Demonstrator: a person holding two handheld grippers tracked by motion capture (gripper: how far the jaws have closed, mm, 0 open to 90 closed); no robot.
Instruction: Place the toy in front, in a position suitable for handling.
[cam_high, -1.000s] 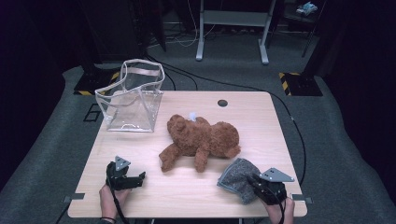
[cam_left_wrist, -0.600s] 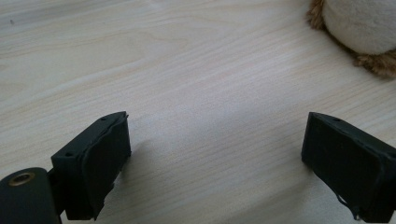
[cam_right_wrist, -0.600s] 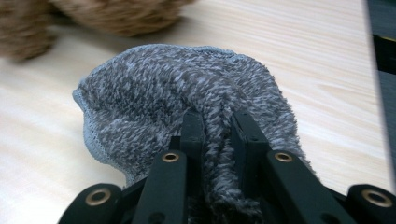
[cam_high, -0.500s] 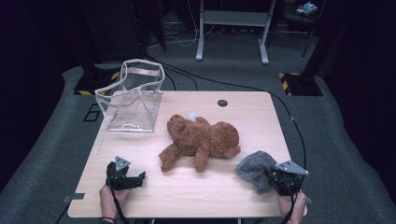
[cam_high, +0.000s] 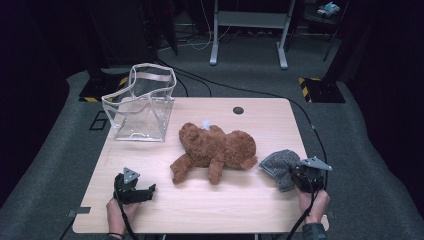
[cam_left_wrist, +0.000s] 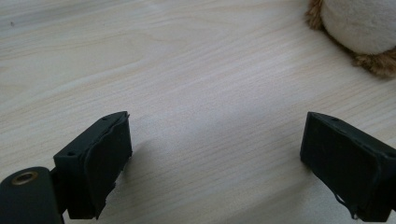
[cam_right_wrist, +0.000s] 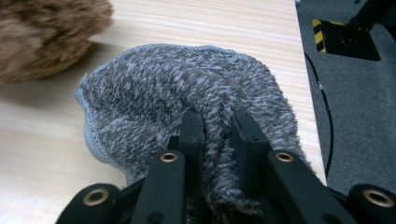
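A brown teddy bear (cam_high: 216, 150) lies on its side in the middle of the wooden table (cam_high: 280, 120). To its right lies a grey knitted cloth (cam_high: 276, 165), and my right gripper (cam_high: 296, 176) is shut on it near the table's right edge. In the right gripper view the black jaws pinch a fold of the grey cloth (cam_right_wrist: 187, 93), with the bear's brown fur (cam_right_wrist: 42, 37) at the upper left. My left gripper (cam_high: 145, 192) rests open at the front left, nothing between its jaws. The left gripper view shows bare wood and the bear's pale foot (cam_left_wrist: 359, 23) at the upper right.
A clear plastic bag (cam_high: 142, 102) with a beige rim stands open at the back left of the table. A round black grommet (cam_high: 238, 110) sits near the far edge. Cables (cam_high: 260, 92) run over the grey floor behind and to the right of the table.
My right gripper has dragged the grey cloth to the right, from in front of the bear towards the table's right edge. The left gripper has stayed put.
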